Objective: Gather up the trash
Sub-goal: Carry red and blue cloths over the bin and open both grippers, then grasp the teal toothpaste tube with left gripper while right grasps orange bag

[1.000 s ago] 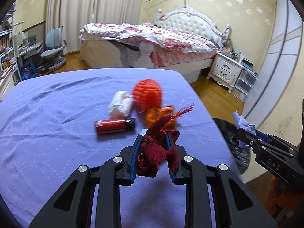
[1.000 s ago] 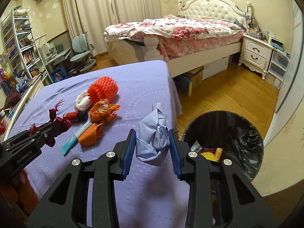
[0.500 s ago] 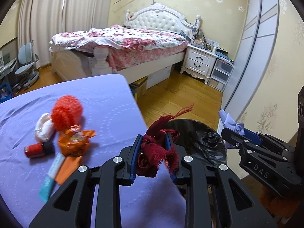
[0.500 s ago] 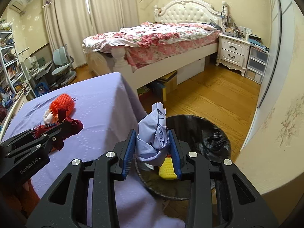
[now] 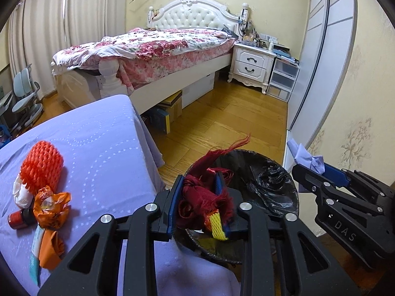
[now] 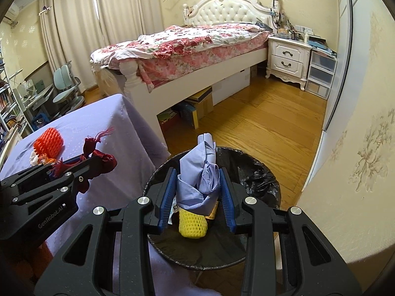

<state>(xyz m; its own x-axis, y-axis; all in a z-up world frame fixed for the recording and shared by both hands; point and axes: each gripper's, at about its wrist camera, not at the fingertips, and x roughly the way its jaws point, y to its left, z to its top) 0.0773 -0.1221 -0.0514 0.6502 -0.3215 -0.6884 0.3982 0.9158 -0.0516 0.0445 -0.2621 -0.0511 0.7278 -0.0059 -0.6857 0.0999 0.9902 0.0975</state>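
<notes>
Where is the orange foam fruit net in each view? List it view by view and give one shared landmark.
Left wrist view: the orange foam fruit net lies at the left edge, on the purple tablecloth.
Right wrist view: it is small, at mid-left, on the same cloth beyond the left gripper.
Shared landmark: the black-lined trash bin.

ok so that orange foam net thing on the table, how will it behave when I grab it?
The orange foam net looks like open mesh, so probably very light and squashy under the fingers. Its rounded shape may roll if nudged. It leans on the white wad, which might shift too.
</notes>
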